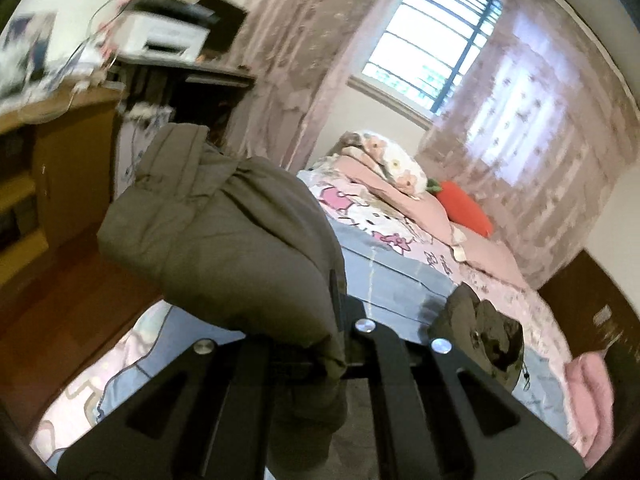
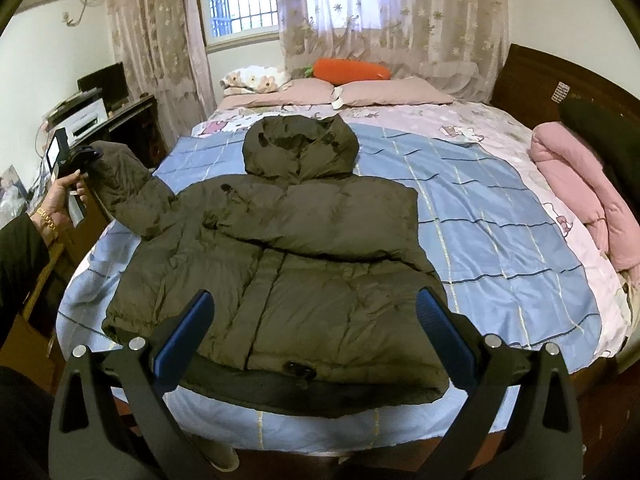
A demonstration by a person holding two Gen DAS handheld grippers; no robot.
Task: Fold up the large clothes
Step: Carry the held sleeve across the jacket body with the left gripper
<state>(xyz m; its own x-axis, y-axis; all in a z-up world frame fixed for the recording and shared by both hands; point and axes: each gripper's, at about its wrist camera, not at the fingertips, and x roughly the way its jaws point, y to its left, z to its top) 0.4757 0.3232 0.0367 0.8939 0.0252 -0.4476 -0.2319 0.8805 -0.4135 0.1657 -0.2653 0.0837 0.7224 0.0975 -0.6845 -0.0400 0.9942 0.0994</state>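
One puffy olive quilted jacket [image 2: 280,264] lies flat, hood up, on the blue checked bedspread [image 2: 500,216]. Left gripper [image 2: 82,156] is clamped on the raised, crumpled sleeve [image 1: 224,236]. Right gripper [image 2: 316,320] hovers over the hem, blue ribbed pads wide apart, empty.

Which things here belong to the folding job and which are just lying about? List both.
Job in hand:
- olive puffer jacket, spread on the bed
- its sleeve, held up by the left gripper
- right gripper, open over the hem

Lying about:
- carrot plush
- floral pillow
- rolled pink quilt
- printer
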